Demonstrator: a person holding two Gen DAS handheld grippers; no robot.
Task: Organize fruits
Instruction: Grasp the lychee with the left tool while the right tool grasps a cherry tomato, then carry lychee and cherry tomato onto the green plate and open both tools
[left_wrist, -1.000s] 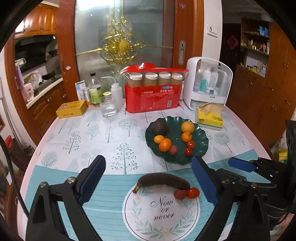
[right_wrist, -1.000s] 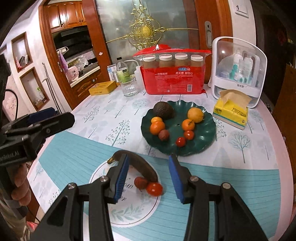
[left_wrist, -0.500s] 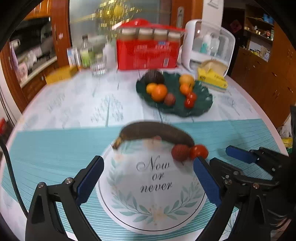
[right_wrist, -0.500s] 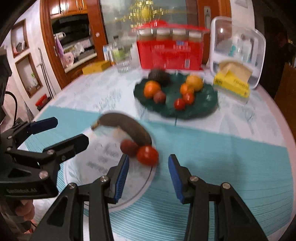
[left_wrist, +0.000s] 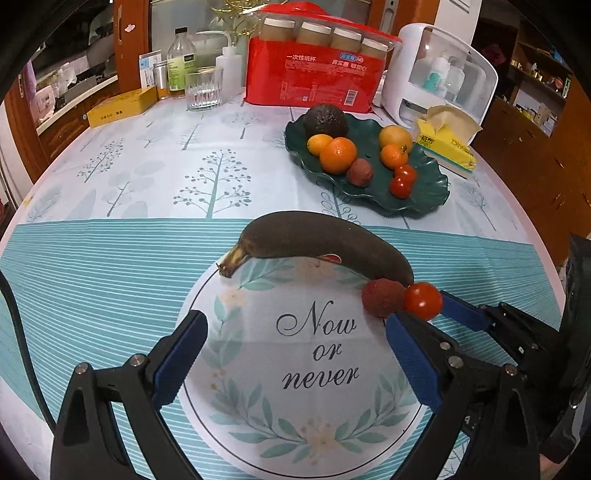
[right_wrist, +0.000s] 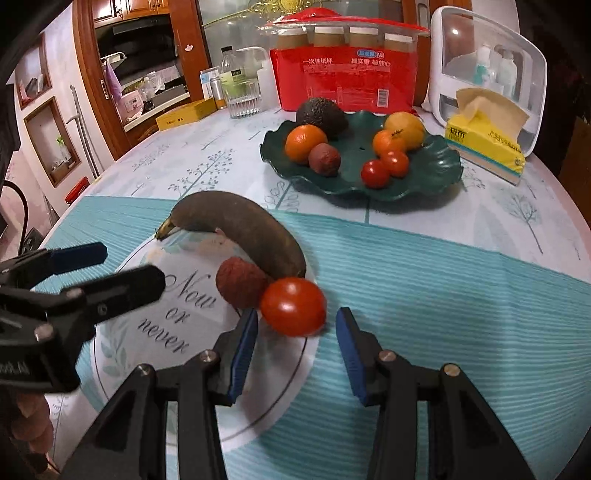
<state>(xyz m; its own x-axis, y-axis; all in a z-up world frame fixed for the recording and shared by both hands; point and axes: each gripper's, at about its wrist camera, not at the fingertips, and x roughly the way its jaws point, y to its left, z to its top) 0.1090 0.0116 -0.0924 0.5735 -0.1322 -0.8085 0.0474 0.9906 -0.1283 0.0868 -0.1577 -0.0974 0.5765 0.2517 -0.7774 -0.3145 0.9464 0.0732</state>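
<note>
A dark brown banana (left_wrist: 325, 243) (right_wrist: 240, 229), a lychee (left_wrist: 382, 297) (right_wrist: 240, 282) and a red cherry tomato (left_wrist: 423, 301) (right_wrist: 293, 306) lie together on a round "Now or never" mat (left_wrist: 314, 369) (right_wrist: 177, 314). A dark green plate (left_wrist: 424, 192) (right_wrist: 436, 173) further back holds an avocado, oranges, a lychee and two tomatoes. My left gripper (left_wrist: 295, 354) is open over the mat, just short of the banana. My right gripper (right_wrist: 295, 343) is open, its fingers either side of the near edge of the tomato.
Along the back of the table stand a red pack of paper cups (left_wrist: 314, 81), a white storage box (left_wrist: 439, 77), a yellow tissue pack (left_wrist: 447, 144), a glass (left_wrist: 204, 88), bottles and a yellow box (left_wrist: 122, 107). The table edge curves away at right.
Both grippers have moved forward and down towards the mat. The banana, lychee and tomato now sit much closer, and the tomato lies just in front of the right gripper's open fingers.
</note>
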